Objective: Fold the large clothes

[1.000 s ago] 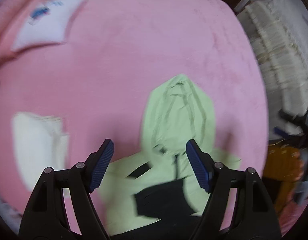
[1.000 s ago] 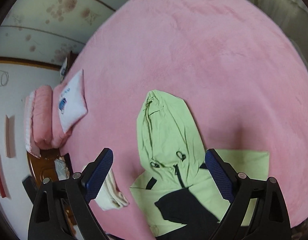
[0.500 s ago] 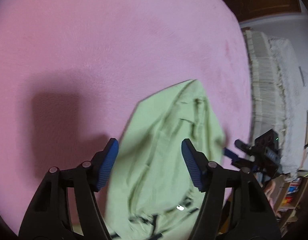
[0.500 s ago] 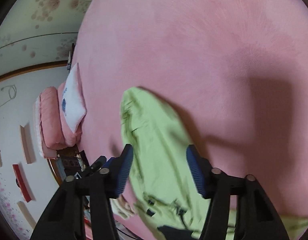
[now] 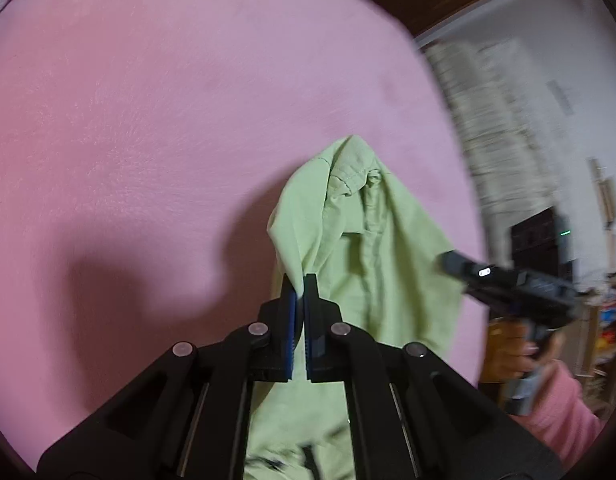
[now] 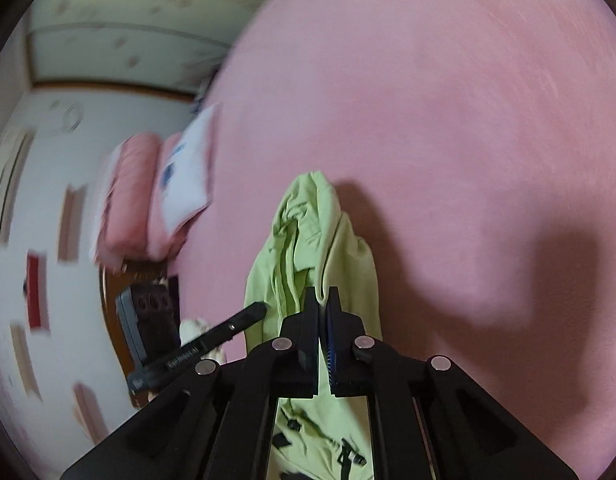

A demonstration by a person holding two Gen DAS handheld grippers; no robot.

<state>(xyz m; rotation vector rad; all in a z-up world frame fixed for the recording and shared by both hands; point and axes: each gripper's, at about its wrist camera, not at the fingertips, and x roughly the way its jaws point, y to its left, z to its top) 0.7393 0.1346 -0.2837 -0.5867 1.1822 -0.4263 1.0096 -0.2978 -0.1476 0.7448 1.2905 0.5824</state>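
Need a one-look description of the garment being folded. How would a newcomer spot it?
Start from the big pink blanket covering the surface. Near its middle lies a light green hooded jacket, the only green item, its hood pinched on either side by the left claw and right claw.

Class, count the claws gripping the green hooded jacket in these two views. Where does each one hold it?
2. The left claw pinches the hood's left edge of the green jacket; the right claw pinches the hood's right edge. Both have just closed on fabric. None seems hidden.
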